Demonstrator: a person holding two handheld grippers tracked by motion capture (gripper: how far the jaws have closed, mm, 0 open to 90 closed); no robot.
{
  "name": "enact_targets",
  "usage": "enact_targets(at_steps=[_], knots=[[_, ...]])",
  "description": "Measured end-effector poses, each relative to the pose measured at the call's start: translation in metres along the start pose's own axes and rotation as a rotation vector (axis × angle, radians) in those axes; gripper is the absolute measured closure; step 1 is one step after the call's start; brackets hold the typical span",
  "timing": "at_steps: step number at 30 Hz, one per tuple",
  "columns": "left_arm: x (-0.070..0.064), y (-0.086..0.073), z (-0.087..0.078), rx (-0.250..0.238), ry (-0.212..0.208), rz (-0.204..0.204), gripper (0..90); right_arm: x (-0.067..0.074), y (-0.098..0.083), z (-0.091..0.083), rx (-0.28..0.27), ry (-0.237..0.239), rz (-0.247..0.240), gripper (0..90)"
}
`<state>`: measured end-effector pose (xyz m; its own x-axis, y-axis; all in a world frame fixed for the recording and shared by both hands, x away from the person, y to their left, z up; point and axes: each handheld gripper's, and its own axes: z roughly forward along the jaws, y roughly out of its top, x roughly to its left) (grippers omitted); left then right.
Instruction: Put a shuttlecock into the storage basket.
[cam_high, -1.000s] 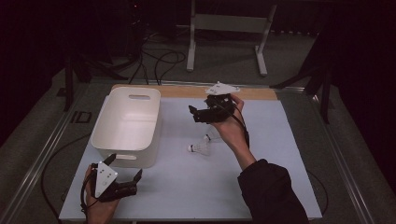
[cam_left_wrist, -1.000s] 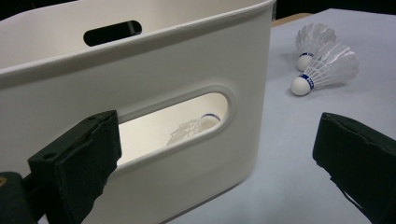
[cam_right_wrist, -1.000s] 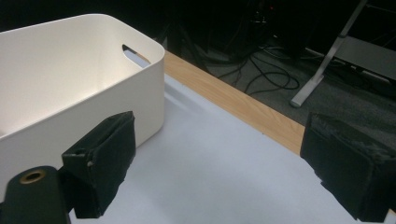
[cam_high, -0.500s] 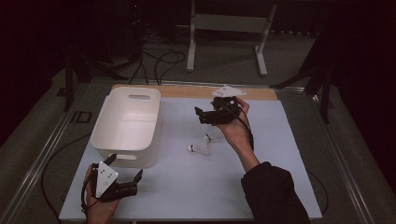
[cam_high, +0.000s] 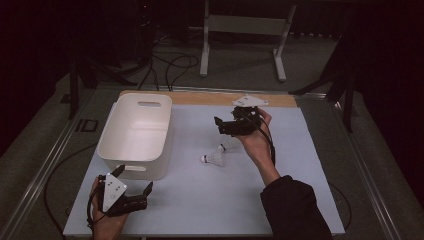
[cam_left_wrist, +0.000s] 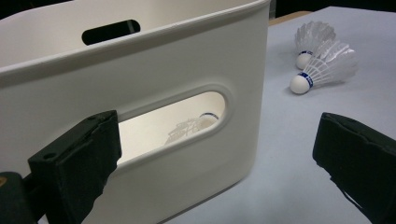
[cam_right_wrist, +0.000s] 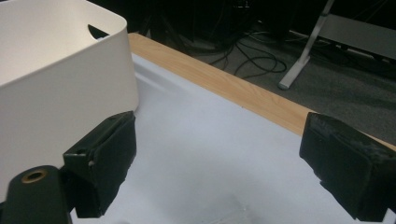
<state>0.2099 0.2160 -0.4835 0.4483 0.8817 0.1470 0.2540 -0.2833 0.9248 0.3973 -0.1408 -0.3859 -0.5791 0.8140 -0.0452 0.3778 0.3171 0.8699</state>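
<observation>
Above the mat, my right gripper (cam_high: 226, 126) has pulled back from the bin (cam_high: 134, 136), jaws spread and empty; two shuttlecocks (cam_high: 214, 158) still lie below it. My left gripper (cam_high: 140, 192) waits, jaws apart, so next pickup looks close.

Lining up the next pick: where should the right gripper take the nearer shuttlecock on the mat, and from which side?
Probably the feather skirt of the nearer shuttlecock, coming straight down. It lies on its side, cork to the left, so the skirt is the widest part. The second shuttlecock sits close behind, so set the fingers across the skirt. The right gripper is open above them.
</observation>
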Motion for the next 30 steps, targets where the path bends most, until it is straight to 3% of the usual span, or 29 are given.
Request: enact_targets(at_steps=[30], knots=[[0.0,0.0,0.0,0.0,-0.001,0.001,1.6,-0.015,-0.022,0.002,0.061,-0.035,0.013,13.9]])
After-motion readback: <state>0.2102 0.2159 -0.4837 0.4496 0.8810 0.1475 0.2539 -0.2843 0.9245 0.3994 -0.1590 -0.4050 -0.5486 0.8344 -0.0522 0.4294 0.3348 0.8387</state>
